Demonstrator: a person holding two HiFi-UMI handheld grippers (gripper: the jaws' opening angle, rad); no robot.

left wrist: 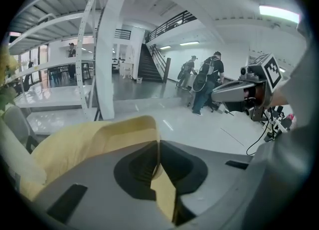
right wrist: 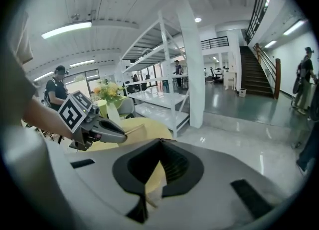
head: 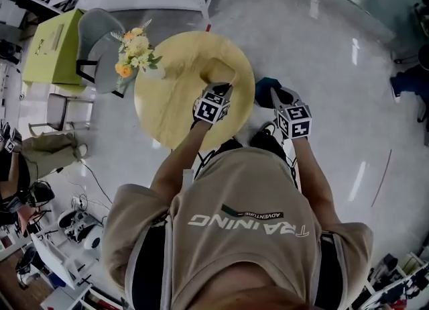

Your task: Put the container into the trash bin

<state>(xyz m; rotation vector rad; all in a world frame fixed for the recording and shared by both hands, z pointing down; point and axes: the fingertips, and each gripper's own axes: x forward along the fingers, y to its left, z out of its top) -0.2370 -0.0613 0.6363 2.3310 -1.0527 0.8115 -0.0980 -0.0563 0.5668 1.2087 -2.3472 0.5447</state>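
The left gripper [left wrist: 157,147] is pressed shut on a thin side wall of the container [left wrist: 89,144], a pale yellow open box. The box hangs from that one wall, and it extends to the left of the jaws. In the head view it is above the far part of the round counter [head: 167,111], away from the flowers [head: 134,50]. I think an edge grip is used because the box is too wide to take whole.

The right gripper [right wrist: 160,144] has its jaws together. A pale strip shows in their seam, but I cannot tell whether it is a held thing. This gripper is beside the counter edge, over a dark blue thing [head: 267,87] on the floor. It may be the trash bin, so the carry seems about to begin.
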